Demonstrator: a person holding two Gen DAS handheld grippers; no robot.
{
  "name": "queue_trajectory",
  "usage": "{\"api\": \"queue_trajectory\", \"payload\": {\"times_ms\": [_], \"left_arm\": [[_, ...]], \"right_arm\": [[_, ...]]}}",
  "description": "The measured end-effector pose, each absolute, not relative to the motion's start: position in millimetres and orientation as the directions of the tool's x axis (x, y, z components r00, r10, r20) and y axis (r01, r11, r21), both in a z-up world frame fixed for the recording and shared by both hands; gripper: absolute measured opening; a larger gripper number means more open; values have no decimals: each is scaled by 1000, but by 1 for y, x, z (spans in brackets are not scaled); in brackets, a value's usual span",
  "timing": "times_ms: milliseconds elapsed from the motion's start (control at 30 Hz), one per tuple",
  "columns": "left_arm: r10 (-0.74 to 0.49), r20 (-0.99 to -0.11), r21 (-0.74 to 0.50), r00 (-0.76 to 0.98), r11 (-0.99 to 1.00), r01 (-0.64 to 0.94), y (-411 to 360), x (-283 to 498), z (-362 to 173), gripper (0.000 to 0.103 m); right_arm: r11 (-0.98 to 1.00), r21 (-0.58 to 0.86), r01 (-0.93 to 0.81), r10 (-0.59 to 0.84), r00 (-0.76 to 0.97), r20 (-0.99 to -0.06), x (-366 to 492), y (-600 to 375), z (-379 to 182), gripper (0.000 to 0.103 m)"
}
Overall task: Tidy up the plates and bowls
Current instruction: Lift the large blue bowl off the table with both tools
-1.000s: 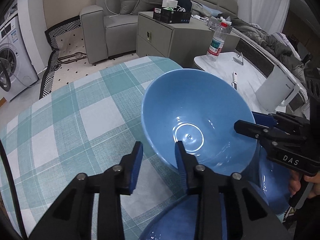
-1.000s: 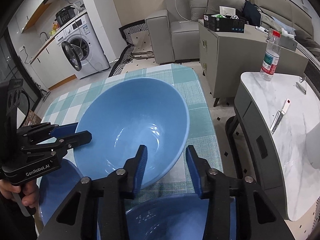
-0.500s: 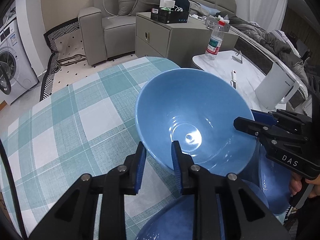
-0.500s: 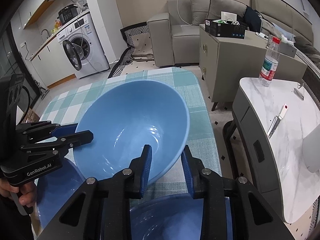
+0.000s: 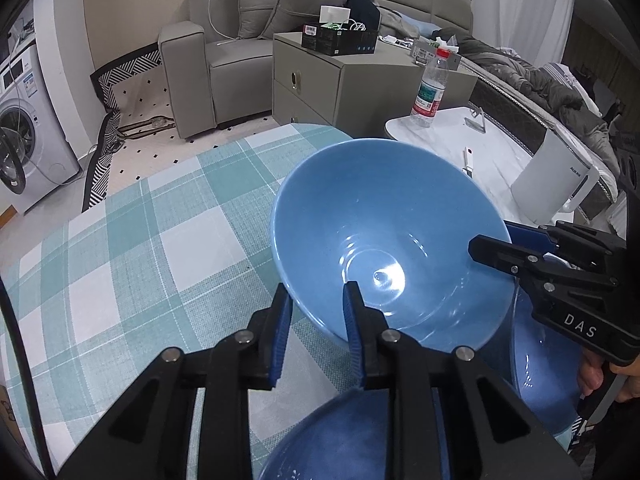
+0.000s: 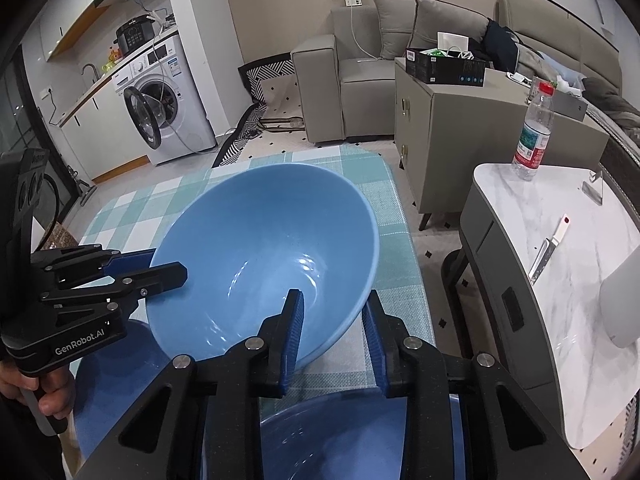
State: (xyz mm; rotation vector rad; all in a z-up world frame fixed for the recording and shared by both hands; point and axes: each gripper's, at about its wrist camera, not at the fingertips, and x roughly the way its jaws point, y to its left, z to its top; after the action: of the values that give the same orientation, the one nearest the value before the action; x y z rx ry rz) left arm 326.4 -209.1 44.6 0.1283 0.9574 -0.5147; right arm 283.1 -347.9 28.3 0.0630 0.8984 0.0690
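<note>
A big blue bowl is held above the checked tablecloth, tilted. My left gripper is shut on the bowl's near rim, one finger inside and one outside. My right gripper is shut on the opposite rim of the same bowl. The right gripper also shows at the right of the left wrist view, and the left gripper at the left of the right wrist view. Other blue dishes lie below: one under my left gripper, one at the right.
A white marble side table stands right of the dining table with a water bottle, a knife and a white kettle. A grey cabinet, sofa and washing machine are beyond.
Both grippers have closed from open onto the bowl's rim. The bowl has shifted a little and stays tilted between them.
</note>
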Motion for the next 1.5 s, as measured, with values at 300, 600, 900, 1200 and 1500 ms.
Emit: {"api": "queue_trajectory", "payload": {"times_ms": [300, 600, 900, 1200, 1500], "left_arm": [[-362, -795, -109, 487, 875, 472, -210, 321, 52, 24], [-358, -772, -90, 525, 880, 466, -209, 306, 68, 24], [-358, -751, -82, 554, 884, 460, -207, 292, 81, 24], [-367, -726, -80, 582, 885, 459, -204, 277, 95, 24], [-371, -705, -74, 605, 886, 457, -200, 257, 105, 24]], "right_arm": [[997, 67, -43, 79, 646, -759, 272, -346, 38, 31], [997, 55, -56, 78, 683, -726, 254, -343, 55, 31], [997, 49, -64, 80, 715, -694, 235, -342, 72, 31], [996, 42, -73, 83, 737, -671, 217, -338, 86, 31], [996, 39, -81, 87, 755, -650, 194, -332, 100, 31]]}}
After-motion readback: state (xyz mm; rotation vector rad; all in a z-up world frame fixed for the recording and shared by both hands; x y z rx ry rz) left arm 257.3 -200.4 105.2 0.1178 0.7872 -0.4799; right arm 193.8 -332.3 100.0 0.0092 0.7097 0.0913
